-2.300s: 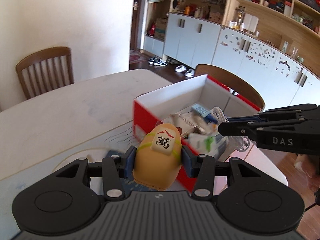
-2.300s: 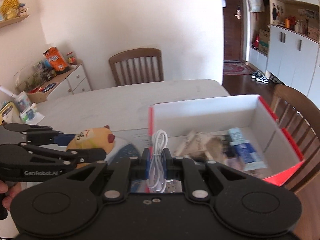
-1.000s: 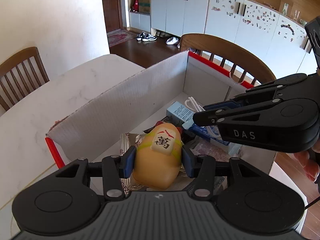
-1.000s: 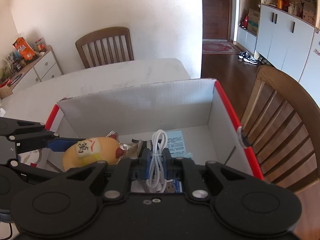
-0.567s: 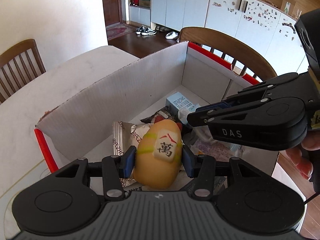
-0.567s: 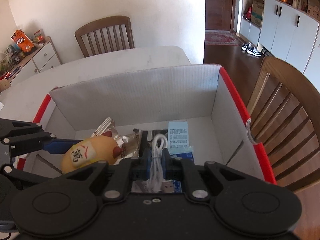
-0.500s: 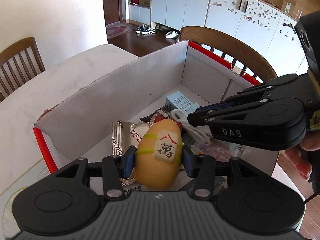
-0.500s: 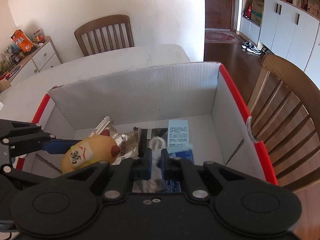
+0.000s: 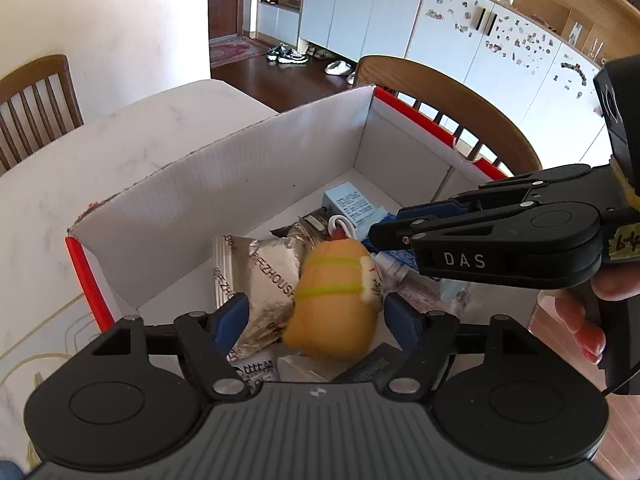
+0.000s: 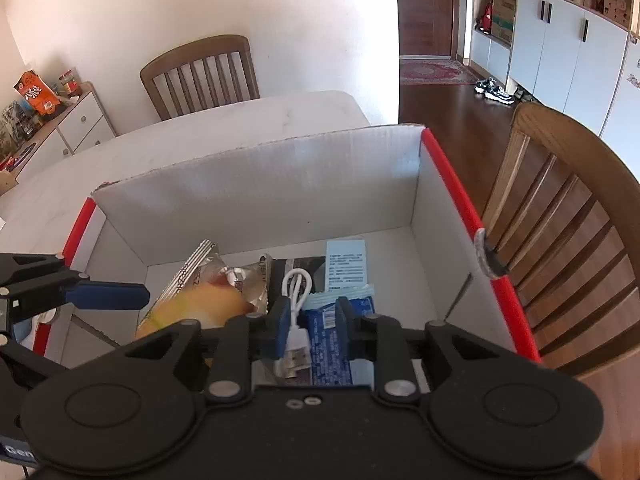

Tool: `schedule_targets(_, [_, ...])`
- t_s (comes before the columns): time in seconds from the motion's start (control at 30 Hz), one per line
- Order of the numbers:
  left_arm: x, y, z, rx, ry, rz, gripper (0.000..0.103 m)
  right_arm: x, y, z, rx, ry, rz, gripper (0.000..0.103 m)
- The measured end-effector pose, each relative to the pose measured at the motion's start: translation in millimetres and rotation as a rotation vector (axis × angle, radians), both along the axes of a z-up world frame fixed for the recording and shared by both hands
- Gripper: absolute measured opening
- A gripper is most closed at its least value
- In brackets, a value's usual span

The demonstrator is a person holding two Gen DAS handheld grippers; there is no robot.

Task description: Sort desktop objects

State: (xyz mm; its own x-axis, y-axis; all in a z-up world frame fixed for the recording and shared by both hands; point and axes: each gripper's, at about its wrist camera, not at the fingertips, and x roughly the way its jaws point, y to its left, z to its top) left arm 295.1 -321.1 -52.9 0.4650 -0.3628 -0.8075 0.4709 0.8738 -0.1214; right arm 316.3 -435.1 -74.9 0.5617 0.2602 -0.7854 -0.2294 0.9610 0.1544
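Releasing is the step in hand: two things are being let go into the box [image 9: 224,184] on the table [image 9: 132,136].

In the left wrist view, the left tongs [image 9: 316,316] are seen opening, their blue pads standing clear on either side of the yellow toy [image 9: 334,300]. The toy is blurred and tipped between the pads, so it is judged to be dropping free rather than gripped. Just beyond the pads a silver snack packet [image 9: 264,272] lies in the box, and farther ahead a pale blue carton [image 9: 350,204]. The right tongs [image 9: 384,232] reach in from the right, held by a hand [image 9: 576,312].

In the right wrist view, the right tongs [image 10: 310,320] are likewise opening, and the white cable [image 10: 296,300] is seen between the pads, close against the left one, its plug end hanging low. Whether it is touched there cannot be told; it is no longer pinched from both sides. A blue packet [image 10: 332,344] lies directly under the tongs, and the toy is a yellow blur to their left, beside the left tongs.

Next, both tongs would need to be opened fully and lifted straight out of the box, so that nothing is dragged along, before more things are sought on the table.
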Motion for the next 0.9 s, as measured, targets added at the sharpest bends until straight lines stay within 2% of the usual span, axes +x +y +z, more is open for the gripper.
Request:
schedule_targets(0.17, [-4, 2, 5, -0.017, -0.007, 0.004, 0.076, -6, -4, 6, 0.000, -0.008, -0.006, 0.033])
schedule_targets(0.73, [-34, 22, 38, -0.076, -0.073, 0.026, 0.076, -47, 0, 37, 0.014, -0.042, 0.068, 0.035])
schedule_targets(0.9, [-48, 29, 44, -0.086, -0.092, 0.025, 0.076, -65, 9, 50, -0.010, -0.087, 0.093, 0.043])
